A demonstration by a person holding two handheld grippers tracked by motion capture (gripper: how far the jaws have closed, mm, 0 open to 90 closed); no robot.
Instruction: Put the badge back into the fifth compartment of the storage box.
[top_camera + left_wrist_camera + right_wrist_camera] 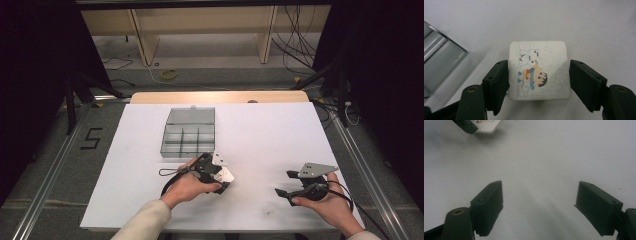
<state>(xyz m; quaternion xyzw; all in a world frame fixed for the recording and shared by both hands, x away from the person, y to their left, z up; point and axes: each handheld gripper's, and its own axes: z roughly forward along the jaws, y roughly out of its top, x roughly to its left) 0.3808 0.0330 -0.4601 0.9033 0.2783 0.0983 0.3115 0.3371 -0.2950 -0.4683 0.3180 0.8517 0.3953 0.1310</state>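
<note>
The left gripper point(539, 75) has its fingers clamped on a white cartoon-printed block point(539, 70) just above the worktop point(260, 145) – likely bound for the open compartment box point(189, 132) nearby – while the right gripper point(539, 207) idles, fingers released

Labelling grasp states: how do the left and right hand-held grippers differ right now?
The left hand-held gripper has a white square eraser with a cartoon sticker between its jaws, pads at its sides; the right hand-held gripper has nothing between its jaws. The left sits just in front of the clear compartment box; the right is off toward the sheet's right side. Both have black jaws and hover over the white sheet.
</note>
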